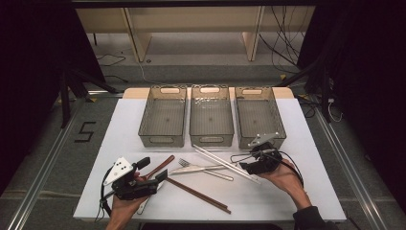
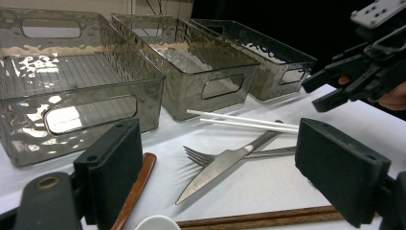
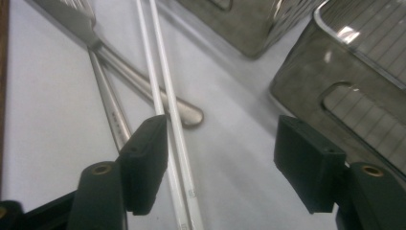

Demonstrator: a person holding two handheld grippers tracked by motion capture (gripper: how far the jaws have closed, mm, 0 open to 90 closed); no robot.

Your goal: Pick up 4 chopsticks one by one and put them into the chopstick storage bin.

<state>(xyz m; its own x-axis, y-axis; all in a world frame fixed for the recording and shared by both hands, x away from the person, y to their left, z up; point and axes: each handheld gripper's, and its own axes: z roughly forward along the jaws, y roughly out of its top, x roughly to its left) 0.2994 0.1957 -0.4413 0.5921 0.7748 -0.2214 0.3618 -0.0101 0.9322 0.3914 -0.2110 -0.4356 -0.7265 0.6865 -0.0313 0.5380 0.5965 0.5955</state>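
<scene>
Jaws on your right gripper (image 1: 253, 160) stand apart with nothing clamped, one pad just beside the white chopsticks (image 3: 165, 110), which lie on the counter (image 1: 287, 191) in front of the middle and right bins. Your left gripper (image 1: 152, 170) also hangs released, its jaws wide over the near cutlery. To take the white pair cleanly, I would bring both sticks between the pads before you squeeze; right now they sit by one pad, not centred. Keep the pads low and square to the sticks so neither rolls out. Close by lie the knife (image 2: 218, 167) crossing the fork (image 2: 201, 155), brown chopsticks (image 1: 198, 194) and a wooden-handled piece (image 2: 136, 187). Farther off, the left bin (image 1: 163, 116), middle bin (image 1: 211, 115) and right bin (image 1: 258, 115) all look empty.
</scene>
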